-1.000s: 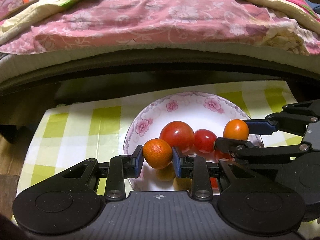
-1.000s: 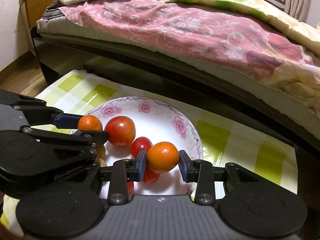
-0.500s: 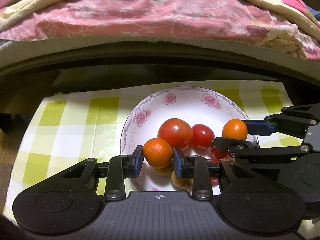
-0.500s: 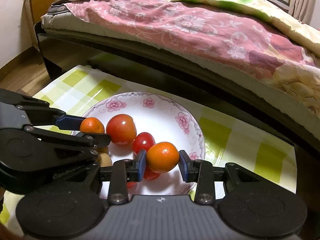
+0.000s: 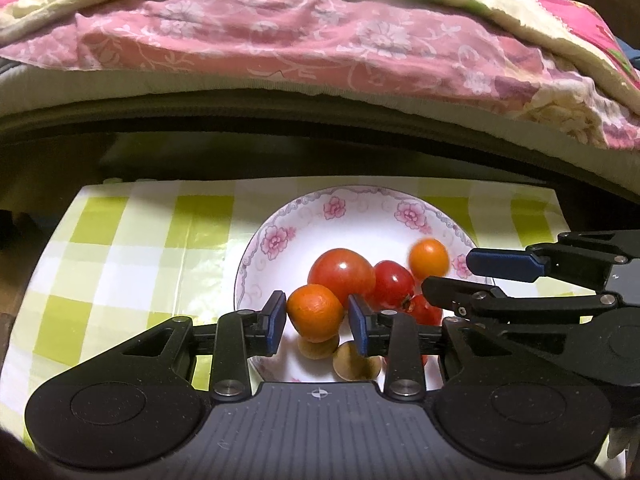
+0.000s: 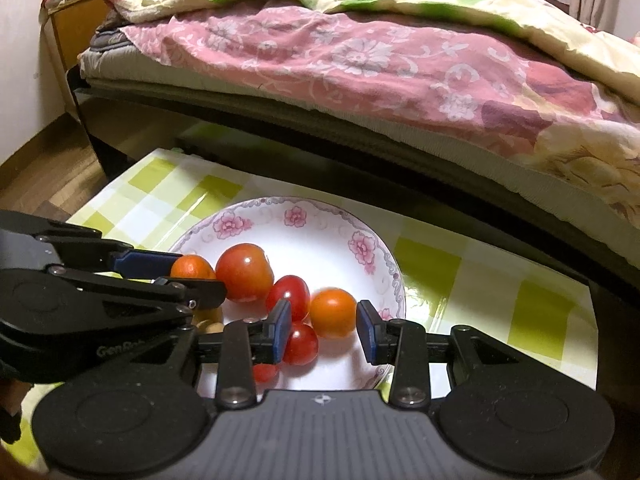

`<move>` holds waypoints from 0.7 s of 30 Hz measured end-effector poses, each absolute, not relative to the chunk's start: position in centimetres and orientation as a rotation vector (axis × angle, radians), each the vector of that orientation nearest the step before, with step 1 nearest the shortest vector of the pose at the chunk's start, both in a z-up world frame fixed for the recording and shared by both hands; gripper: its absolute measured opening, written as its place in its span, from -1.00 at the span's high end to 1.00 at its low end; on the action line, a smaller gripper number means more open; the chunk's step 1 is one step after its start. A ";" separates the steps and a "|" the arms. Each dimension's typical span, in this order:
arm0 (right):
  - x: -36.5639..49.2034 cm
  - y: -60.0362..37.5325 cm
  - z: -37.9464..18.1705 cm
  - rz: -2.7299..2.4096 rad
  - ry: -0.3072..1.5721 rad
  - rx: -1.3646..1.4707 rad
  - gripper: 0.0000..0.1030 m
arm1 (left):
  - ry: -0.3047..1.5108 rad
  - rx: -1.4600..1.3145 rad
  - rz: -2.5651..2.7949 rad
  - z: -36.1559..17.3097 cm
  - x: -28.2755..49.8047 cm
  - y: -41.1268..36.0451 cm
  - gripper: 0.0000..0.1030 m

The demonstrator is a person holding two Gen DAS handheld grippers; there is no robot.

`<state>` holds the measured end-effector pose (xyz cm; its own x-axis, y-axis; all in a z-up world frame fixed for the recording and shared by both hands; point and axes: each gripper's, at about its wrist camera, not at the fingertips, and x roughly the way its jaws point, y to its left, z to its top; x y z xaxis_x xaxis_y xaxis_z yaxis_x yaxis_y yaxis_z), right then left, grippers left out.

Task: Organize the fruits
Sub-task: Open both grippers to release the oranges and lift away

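A white floral plate holds a large tomato, small red tomatoes and brown fruits. My left gripper has its jaws slightly apart around an orange tangerine, which sits on the fruits below. My right gripper is open; its orange fruit lies free in the plate, blurred in the left wrist view.
The plate stands on a green-and-white checked cloth on a low table. A bed with a pink floral quilt runs along the far side, its dark frame close behind the table. Wooden floor lies left.
Both grippers pulled back and rose a little over the plate. The right gripper opened and let go of its orange fruit, which dropped into the plate. The left jaws loosened around the tangerine.
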<state>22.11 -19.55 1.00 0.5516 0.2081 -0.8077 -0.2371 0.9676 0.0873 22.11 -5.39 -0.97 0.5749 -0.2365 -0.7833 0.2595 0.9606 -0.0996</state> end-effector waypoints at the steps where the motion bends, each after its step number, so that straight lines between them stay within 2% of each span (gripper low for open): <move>1: 22.1 -19.6 1.0 0.262 0.950 -0.028 0.22 | 0.912 0.026 -0.290 -1.0 22.1 -5.4 0.17; 21: 21.9 -20.2 1.8 0.235 0.931 0.011 0.19 | 0.882 0.006 -0.299 -0.1 21.9 -4.8 -0.07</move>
